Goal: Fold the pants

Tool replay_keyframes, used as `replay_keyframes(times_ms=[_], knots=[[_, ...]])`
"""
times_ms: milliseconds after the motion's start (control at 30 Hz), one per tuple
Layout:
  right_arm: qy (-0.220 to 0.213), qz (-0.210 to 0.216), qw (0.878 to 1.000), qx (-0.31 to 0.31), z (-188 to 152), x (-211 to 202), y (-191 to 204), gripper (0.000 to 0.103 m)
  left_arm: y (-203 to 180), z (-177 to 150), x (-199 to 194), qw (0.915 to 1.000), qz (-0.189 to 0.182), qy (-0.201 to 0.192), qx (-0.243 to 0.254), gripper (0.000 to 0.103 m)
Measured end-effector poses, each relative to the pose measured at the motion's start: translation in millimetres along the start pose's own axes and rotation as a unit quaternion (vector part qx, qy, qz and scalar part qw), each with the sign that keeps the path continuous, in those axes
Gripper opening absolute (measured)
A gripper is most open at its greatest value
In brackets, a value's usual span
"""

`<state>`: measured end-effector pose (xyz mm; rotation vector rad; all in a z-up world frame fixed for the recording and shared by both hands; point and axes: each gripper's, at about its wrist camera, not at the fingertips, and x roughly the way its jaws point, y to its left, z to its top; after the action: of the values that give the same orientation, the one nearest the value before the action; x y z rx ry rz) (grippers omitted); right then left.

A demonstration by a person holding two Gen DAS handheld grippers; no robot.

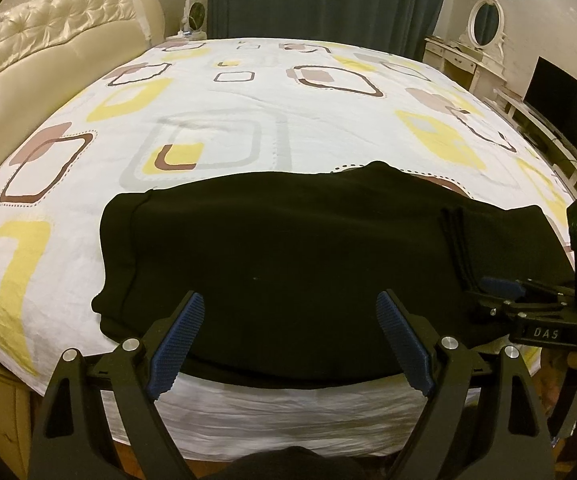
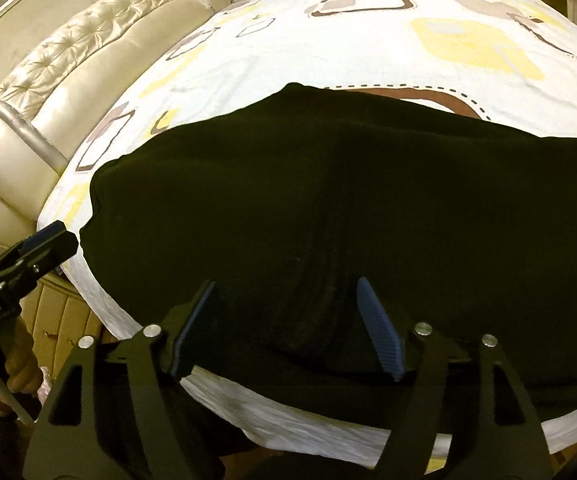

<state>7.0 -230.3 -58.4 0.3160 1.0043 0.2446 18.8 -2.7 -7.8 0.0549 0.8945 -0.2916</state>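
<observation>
You are holding the left gripper just above the near edge of the black pants, its tongs spread wide and pinching nothing. The pants are lying folded into a broad dark slab along the near side of the bed sheet, with their near edge hanging slightly over the mattress side. You are keeping the right gripper over the right part of the same slab, its blue pads parted and, as far as the view shows, clear of the cloth; no fabric is sitting between them. Judgement: both tools are standing open and low because a fold is lying settled and you are placing yourself for the next pinch or a smoothing pass. The cloth is so dark that layers, seams and the waistband are hardly reading; only a few stacked edges are showing near the right end. The pants' right end is running out of the right wrist view.
</observation>
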Motion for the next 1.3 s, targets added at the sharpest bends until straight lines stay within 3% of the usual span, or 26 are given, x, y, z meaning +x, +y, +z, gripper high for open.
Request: replay_keyframes(times_ms=[133, 233, 333, 433, 567, 700, 800, 867, 900, 933, 1100, 1300], knots=[[-0.04, 0.06, 0.997, 0.038, 4.6, -32.3, -7.8, 0.071, 1.2, 0.1, -0.9, 1.0, -0.001, -0.001, 0.002, 0.087], [-0.092, 0.093, 0.989, 0.067, 15.2, -81.1, -28.2, 0.071, 1.8, 0.4, 0.0, 1.0, -0.002, 0.0, -0.001, 0.087], [-0.131, 0.101, 0.98, 0.11, 20.8, -123.3, -67.1, 0.071, 1.8, 0.5, 0.2, 1.0, -0.002, 0.0, 0.0, 0.087], [-0.169, 0.073, 0.967, 0.177, 10.4, -160.1, -131.8, 0.071, 1.8, 0.6, 0.2, 1.0, -0.002, 0.0, -0.001, 0.087], [-0.178, 0.047, 0.94, 0.287, -28.8, -166.2, -214.8, 0.071, 0.6, 0.8, 0.9, 1.0, -0.004, -0.001, 0.0, 0.087], [-0.151, 0.074, 0.918, 0.358, -61.8, -139.1, -255.1, 0.069, -2.1, 0.6, 1.7, 1.0, -0.005, 0.0, 0.005, 0.087], [-0.129, 0.093, 0.916, 0.369, -70.3, -119.7, -264.3, 0.06, -3.3, 0.3, 1.2, 1.0, -0.005, 0.0, 0.008, 0.087], [-0.123, 0.105, 0.916, 0.367, -70.3, -113.6, -264.9, 0.045, -3.9, 0.1, 0.9, 1.0, -0.004, 0.0, 0.009, 0.087], [-0.106, 0.094, 0.921, 0.362, -70.3, -108.1, -265.1, 0.028, -3.9, 0.1, 0.8, 1.0, -0.005, 0.0, 0.008, 0.087], [-0.104, 0.085, 0.926, 0.353, -71.4, -107.0, -265.2, 0.024, -4.0, 0.1, 0.9, 1.0, -0.005, 0.0, 0.008, 0.087], [-0.099, 0.055, 0.939, 0.325, -68.4, -102.1, -259.4, 0.02, -5.4, -1.1, 1.7, 0.9999, -0.003, 0.003, 0.011, 0.087], [-0.102, 0.073, 0.939, 0.32, -71.9, -109.6, -259.3, 0.022, -6.4, -2.1, 0.9, 0.9999, -0.004, 0.001, 0.011, 0.087]])
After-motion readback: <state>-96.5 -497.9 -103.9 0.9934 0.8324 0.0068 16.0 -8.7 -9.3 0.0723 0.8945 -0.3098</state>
